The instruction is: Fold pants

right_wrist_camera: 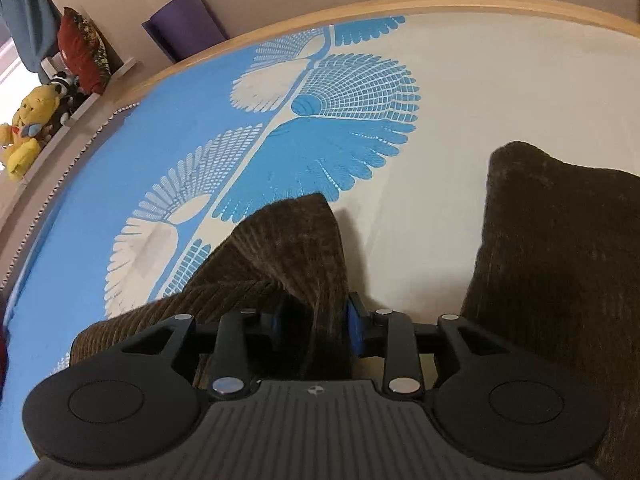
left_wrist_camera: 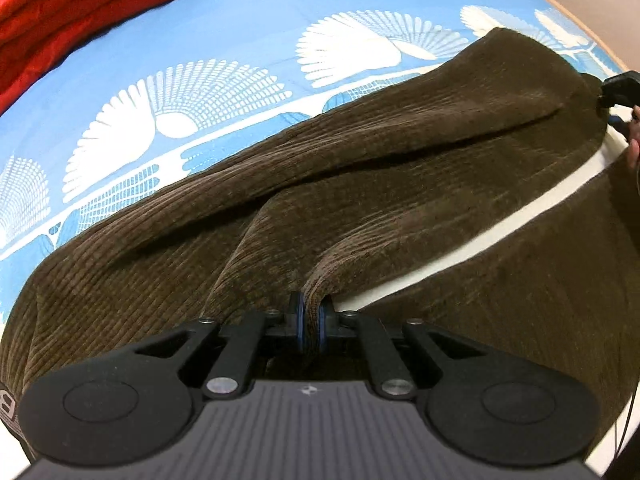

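One bed [left_wrist_camera: 248, 24] fills both views, under one blue and white sheet [right_wrist_camera: 120, 184] printed with fan shapes; a pale wooden rim [right_wrist_camera: 460, 2] curves along its far edge in the right wrist view.

One pair of brown corduroy pants [left_wrist_camera: 360, 168] lies across the sheet. In the left wrist view it runs from 8 o'clock up to 2 o'clock, and a second stretch of the same cloth lies at 4 o'clock, with a white strip of sheet between the two. In the right wrist view one lifted fold rises at the centre and another brown mass sits at 3 o'clock.

One red folded quilt [left_wrist_camera: 80, 4] lies at 11 o'clock in the left wrist view.

Two grippers show. The left gripper [left_wrist_camera: 311, 318] has its fingers pressed together, pinching a ridge of the pants. The right gripper [right_wrist_camera: 316, 320] has a fold of the pants between its fingers, which stand a little apart; the cloth touches the blue pad at the right, but the left pad is hidden, so I cannot tell whether they grip.

At 10 o'clock in the right wrist view a ledge carries one purple rolled mat [right_wrist_camera: 186, 24], one red patterned cushion [right_wrist_camera: 82, 52] and one yellow plush toy [right_wrist_camera: 26, 128].
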Tool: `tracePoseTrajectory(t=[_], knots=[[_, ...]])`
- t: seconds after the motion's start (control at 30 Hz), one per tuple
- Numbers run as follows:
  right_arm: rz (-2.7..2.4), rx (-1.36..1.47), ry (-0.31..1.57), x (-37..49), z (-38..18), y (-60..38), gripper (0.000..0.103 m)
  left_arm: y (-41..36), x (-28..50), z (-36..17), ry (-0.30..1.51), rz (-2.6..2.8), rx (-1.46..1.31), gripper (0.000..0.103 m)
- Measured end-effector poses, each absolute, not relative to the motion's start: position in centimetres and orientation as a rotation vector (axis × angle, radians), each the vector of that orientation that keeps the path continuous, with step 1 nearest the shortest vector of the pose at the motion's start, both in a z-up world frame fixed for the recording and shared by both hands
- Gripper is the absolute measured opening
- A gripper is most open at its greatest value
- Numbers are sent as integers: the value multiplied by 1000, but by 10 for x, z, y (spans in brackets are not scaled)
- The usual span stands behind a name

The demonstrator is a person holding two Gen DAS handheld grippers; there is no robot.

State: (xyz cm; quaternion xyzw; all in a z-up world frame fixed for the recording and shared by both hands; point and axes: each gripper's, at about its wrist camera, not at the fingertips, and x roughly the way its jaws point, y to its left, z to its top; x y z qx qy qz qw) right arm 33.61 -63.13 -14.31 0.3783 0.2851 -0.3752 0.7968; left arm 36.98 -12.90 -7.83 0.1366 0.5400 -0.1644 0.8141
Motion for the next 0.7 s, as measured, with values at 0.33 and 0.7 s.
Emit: tracePoseTrajectory(t=[0.33,0.7], knots=[[-158,652,302,370,-32,-591,7,-127,370,-83,1157,-377,298,7],[-826,798,723,335,-143,-651,5,-132,365,-83,1153,-391,331,7]])
